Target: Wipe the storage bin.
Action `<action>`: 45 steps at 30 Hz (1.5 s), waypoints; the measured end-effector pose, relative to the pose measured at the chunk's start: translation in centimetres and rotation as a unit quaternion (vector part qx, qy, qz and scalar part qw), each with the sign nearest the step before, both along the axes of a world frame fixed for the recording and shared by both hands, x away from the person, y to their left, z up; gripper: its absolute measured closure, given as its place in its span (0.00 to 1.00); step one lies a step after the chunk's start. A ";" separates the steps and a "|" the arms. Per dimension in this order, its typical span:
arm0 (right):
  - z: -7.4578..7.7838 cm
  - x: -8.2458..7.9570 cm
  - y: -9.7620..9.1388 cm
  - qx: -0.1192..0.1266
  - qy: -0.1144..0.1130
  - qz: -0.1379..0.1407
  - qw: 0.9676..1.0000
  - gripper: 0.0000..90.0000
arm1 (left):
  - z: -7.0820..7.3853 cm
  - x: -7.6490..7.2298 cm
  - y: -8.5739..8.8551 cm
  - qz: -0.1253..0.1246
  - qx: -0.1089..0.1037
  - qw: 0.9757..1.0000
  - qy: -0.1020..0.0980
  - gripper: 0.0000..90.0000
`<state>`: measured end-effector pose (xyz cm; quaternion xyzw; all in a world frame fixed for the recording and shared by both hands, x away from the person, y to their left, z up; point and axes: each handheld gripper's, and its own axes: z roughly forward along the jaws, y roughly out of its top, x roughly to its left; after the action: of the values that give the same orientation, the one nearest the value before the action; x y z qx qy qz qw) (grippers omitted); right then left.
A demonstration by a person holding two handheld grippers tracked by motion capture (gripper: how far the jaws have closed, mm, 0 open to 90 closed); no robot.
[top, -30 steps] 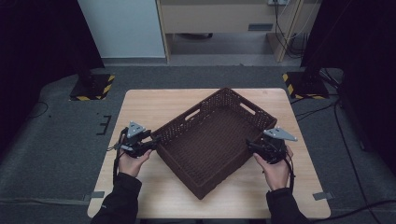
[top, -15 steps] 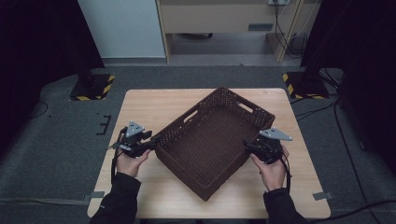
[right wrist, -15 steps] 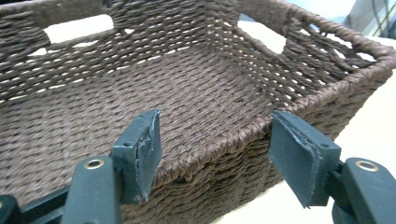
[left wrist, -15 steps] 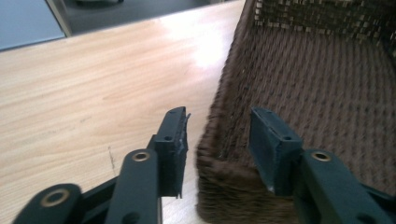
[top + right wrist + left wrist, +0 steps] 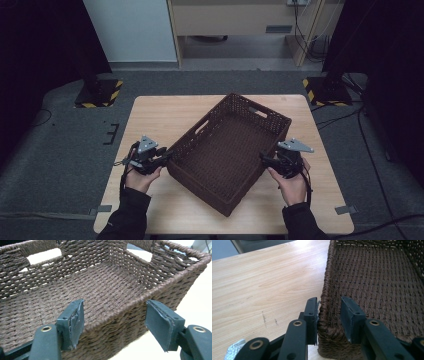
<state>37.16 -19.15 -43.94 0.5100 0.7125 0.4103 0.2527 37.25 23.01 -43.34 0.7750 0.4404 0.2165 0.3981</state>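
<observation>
1. The left gripper [image 5: 328,315] straddles the basket [image 5: 230,150] wall near a corner; its jaws have just been closing, the outer pad touching the weave, the inner one still off it, so no grip yet.
2. The right gripper [image 5: 113,322] stands wide open astride the opposite rim.
3. The basket sits askew on the table [image 5: 160,115].
4. Step in hand, I judge: grasping both sides. Next, both close firmly, then lift level.

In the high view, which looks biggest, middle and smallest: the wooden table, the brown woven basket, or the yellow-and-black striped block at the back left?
1. Light wooden table, biggest.
2. Brown woven basket, middle.
3. Yellow-and-black striped block, smallest, though it sits farther from the camera, which makes it look smaller.
</observation>
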 end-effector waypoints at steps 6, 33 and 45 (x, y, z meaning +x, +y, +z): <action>-0.2 0.4 0.1 0.009 0.006 0.010 1.000 0.46 | 0.2 0.7 0.0 -0.002 0.005 1.000 -0.006 0.72; -0.2 0.7 0.7 -0.022 0.012 0.027 0.999 0.47 | 0.1 0.0 -0.7 -0.029 -0.015 0.999 0.006 0.75; -0.2 1.2 0.6 -0.011 -0.003 0.024 1.000 0.40 | -0.4 -0.1 -1.7 -0.046 -0.013 0.999 0.027 0.86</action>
<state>38.33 -18.58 -44.11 0.4892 0.7280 0.4100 0.2504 37.12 21.35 -43.75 0.7945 0.4180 0.1713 0.4059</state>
